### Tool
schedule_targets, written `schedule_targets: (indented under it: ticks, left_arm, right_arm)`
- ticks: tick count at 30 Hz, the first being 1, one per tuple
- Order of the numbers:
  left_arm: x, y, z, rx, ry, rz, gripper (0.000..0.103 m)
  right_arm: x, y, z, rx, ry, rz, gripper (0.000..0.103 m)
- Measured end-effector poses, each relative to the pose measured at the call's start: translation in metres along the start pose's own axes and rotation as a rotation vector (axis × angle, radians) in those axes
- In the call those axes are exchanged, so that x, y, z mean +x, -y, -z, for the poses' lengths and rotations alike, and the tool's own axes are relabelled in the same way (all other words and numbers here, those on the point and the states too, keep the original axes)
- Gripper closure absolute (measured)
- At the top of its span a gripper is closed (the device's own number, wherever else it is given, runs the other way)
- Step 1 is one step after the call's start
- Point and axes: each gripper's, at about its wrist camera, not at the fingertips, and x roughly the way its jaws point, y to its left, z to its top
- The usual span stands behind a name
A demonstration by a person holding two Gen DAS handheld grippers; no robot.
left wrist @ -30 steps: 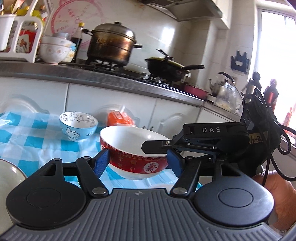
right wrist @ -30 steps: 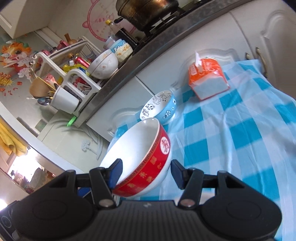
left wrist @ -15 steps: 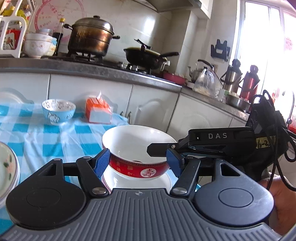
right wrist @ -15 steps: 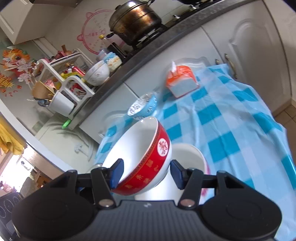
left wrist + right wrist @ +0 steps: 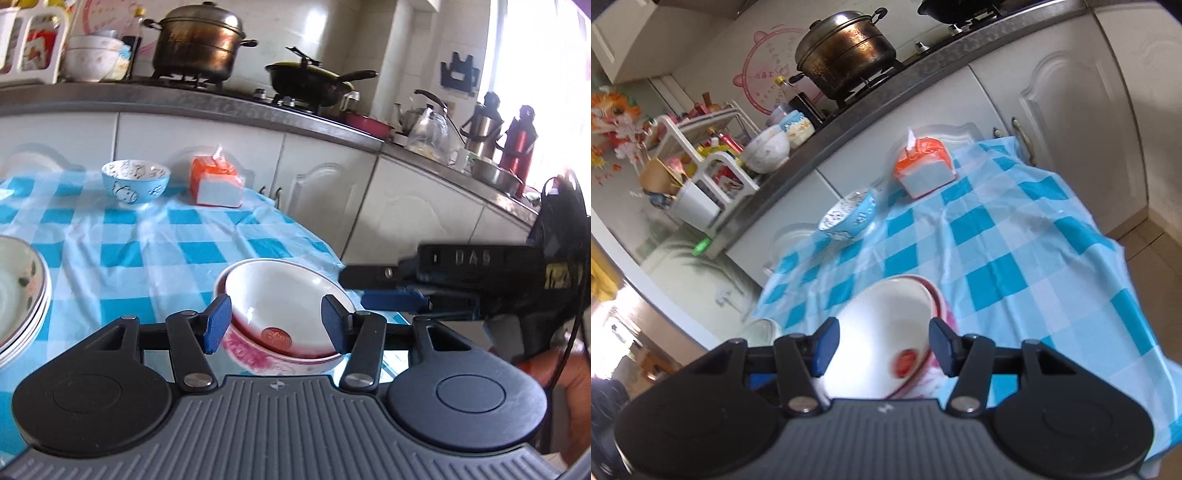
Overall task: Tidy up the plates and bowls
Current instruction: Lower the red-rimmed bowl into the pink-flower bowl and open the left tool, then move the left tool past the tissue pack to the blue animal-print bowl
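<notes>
The red-and-white bowl (image 5: pixel 280 295) (image 5: pixel 886 317) sits nested in a pink-patterned bowl (image 5: pixel 251 354) on the blue checked tablecloth (image 5: pixel 122 254). My left gripper (image 5: pixel 276 317) hovers at the near side of the stack. Its jaws are closing, and the blue pads are in front of the rim without pressing on it. My right gripper (image 5: pixel 352 288) (image 5: pixel 884 339) comes in from the right, rolled on its side. Its fingertips lie at the bowl's right rim, the jaws are closing slightly, and nothing shows in the gap. A stack of flowered plates (image 5: pixel 22 295) lies at the left.
A light blue cartoon bowl (image 5: pixel 136 182) (image 5: pixel 849 218) and an orange tissue pack (image 5: pixel 216 182) (image 5: pixel 925 170) stand at the table's far edge by the white cabinets. The counter behind holds a large pot (image 5: pixel 197 40), a wok (image 5: pixel 310 79), a kettle and flasks. The table's right edge drops off just past the bowls.
The red bowl came down from the air and now rests inside the pink-patterned bowl. The right gripper's finger drew back from inside the bowl to its rim. The left pads moved closer together.
</notes>
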Motion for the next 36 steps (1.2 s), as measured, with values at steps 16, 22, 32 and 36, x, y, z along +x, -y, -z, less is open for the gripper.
schedule_targets:
  ticks: [16, 22, 32, 36]
  left_arm:
    - [-0.006, -0.024, -0.008, -0.058, -0.027, -0.145, 0.001]
    - [-0.006, -0.031, -0.012, -0.08, -0.05, -0.187, 0.0]
    - [0.002, -0.045, -0.009, -0.066, -0.16, -0.304, 0.0]
    - [-0.001, -0.051, -0.005, -0.076, -0.159, -0.37, 0.0]
  right_arm:
    - [-0.008, -0.007, 0.006, -0.076, 0.079, 0.09, 0.007]
    - [-0.001, -0.013, 0.005, -0.089, 0.054, 0.128, 0.001]
    - [0.003, -0.044, -0.006, -0.23, 0.093, 0.34, 0.001]
    - [-0.001, -0.049, -0.008, -0.298, 0.156, 0.375, 0.001]
